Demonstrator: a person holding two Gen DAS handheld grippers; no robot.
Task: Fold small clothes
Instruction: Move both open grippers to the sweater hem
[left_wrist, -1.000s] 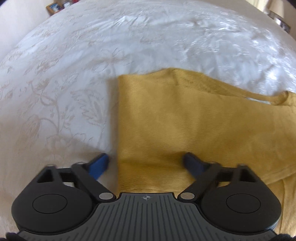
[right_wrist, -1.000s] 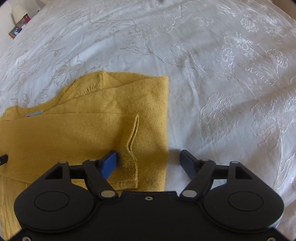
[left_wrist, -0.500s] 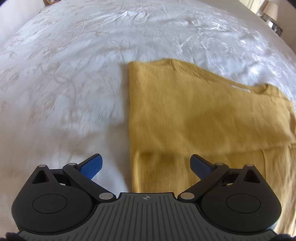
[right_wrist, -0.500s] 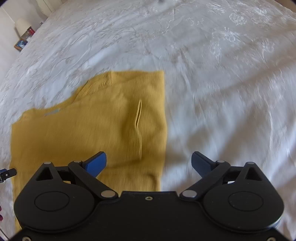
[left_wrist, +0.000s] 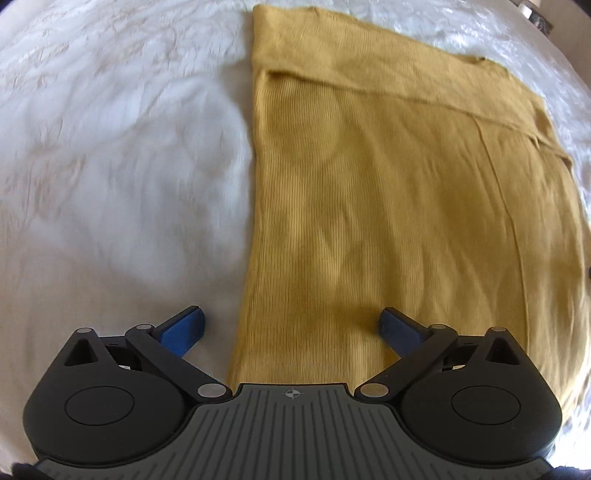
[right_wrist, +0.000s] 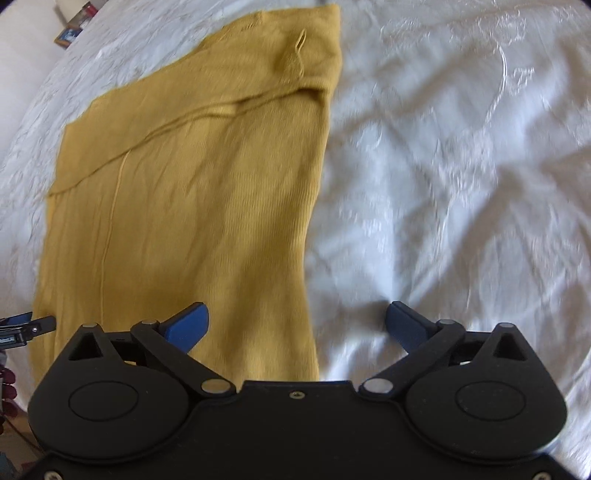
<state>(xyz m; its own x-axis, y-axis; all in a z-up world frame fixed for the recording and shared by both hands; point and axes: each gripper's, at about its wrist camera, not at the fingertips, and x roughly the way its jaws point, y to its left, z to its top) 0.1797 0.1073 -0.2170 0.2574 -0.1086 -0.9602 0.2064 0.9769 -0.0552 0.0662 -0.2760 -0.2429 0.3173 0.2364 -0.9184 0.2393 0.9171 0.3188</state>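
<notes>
While flat — sweater (left_wrist: 406, 206) edges between spread fingers (left_wrist: 184, 326).

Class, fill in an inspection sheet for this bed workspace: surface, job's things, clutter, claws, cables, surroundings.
Surface: white embroidered bedspread, wrinkled.
Job's things: yellow top lying flat, sides folded in, a fold across its far end.
Clutter: nothing seen on the bed.
Claws: left claw open over the top's left edge, holding nothing; right claw opening, over the right edge, nothing between its fingers.
Cables: nothing seen.
Surroundings: small items beyond the bed, too small to tell.
</notes>
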